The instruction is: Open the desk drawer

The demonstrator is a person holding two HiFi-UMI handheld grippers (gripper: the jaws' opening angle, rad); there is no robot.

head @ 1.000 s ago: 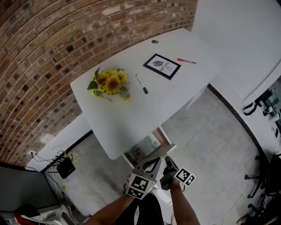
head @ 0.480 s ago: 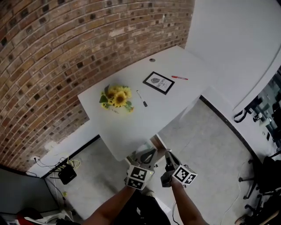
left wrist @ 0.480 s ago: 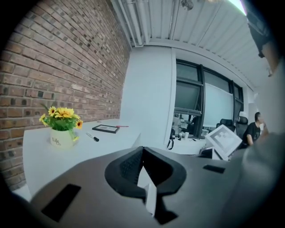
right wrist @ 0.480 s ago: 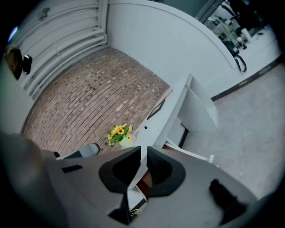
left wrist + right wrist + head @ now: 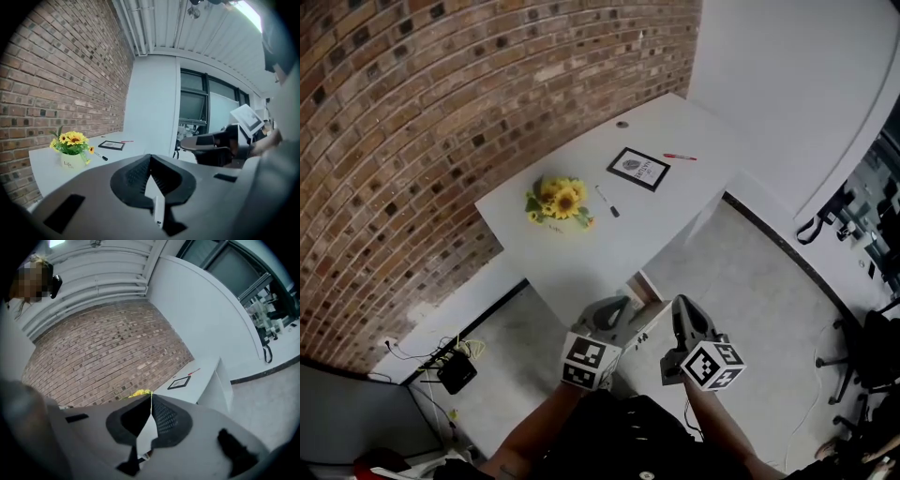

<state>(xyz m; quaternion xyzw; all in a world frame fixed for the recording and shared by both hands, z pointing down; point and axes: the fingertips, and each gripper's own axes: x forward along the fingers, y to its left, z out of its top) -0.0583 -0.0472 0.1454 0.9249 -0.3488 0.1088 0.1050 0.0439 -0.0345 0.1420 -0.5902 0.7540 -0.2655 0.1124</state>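
Note:
The white desk (image 5: 609,239) stands against the brick wall. Its drawer (image 5: 644,285) juts out from under the near edge, and both grippers hide most of it. My left gripper (image 5: 614,306) hangs above the drawer's left part, shut and empty. The right gripper (image 5: 682,307) is level with it to the right, its jaws closing until they meet, with nothing between them. In the left gripper view the tips (image 5: 150,155) meet in front of the desk (image 5: 47,168). The right gripper view shows its tips (image 5: 151,395) meeting too, the desk (image 5: 206,380) beyond.
On the desk stand a pot of sunflowers (image 5: 560,202), a black-framed picture (image 5: 638,169), a black marker (image 5: 607,201) and a red pen (image 5: 680,157). Cables and a black box (image 5: 455,370) lie on the floor at left. An office chair base (image 5: 862,375) is at right.
Both grippers have risen away from the drawer toward the head camera. The right one has rolled. The desk looks smaller and farther below than before.

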